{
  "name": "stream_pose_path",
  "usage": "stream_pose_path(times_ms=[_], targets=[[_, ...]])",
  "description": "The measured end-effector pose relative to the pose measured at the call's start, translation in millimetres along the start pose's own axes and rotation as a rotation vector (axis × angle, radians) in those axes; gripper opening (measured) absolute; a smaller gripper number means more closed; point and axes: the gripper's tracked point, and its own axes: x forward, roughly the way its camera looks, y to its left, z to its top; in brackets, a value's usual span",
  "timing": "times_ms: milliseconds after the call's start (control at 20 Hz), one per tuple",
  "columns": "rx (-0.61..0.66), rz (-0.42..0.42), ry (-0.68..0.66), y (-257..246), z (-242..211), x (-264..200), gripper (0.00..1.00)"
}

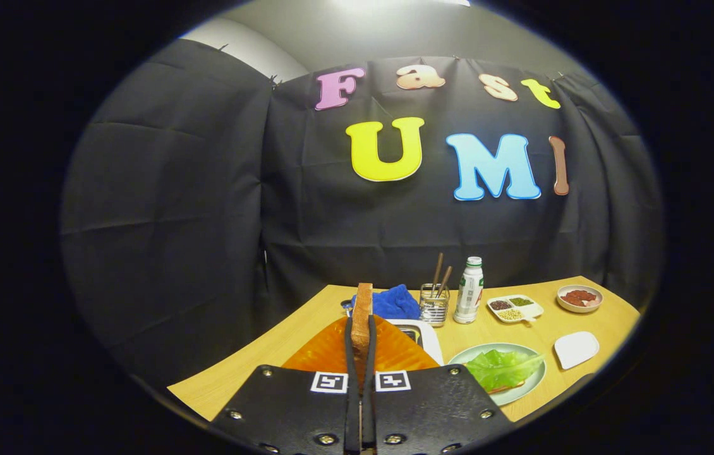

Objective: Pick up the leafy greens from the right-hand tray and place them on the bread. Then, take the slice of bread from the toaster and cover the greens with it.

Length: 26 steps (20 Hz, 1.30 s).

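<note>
1. Your booth is walled in black cloth (205,208) that hangs in soft folds and creases, with a pale grey wall above it.
2. The wooden table (256,357) is light, with a smooth grain and a rounded edge, and everything sits on it.
3. Your gripper (361,341) has its jaws nearly together, clamped on the slice of bread (363,309), which stands upright on edge between the fingers, brown-crusted and well toasted.
4. Beneath the bread lies an orange ribbed mat (325,351), glossy and fan-shaped, with the white toaster (423,335) just to the right of it.
5. Right of the toaster sits the pale green round plate (524,379); the leafy greens (499,368) lie crinkled on it, over another slice of bread whose brown edge just peeks out.
6. Behind the held slice is a crumpled blue cloth (395,302).
7. Right of that cloth stands a clear holder (434,306) with brown chopsticks.
8. Next to the holder is a white bottle (469,291) with a green cap; its label is too small to read.
9. Right of the bottle are a divided white dish (515,308) of beans, a small bowl (579,298) of reddish food, and, nearer than the bowl, a white rounded-square dish (576,349).
</note>
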Motion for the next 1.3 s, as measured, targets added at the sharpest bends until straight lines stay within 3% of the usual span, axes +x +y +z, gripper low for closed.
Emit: stream_pose_path(times_ms=[400, 600, 1300], targets=[[0.032, 0.005, -0.054, -16, 33, -8, 0.02], [0.031, -0.039, -0.092, -49, 52, -14, 0.02], [0.049, -0.161, -0.045, -175, 15, -14, 0.02]])
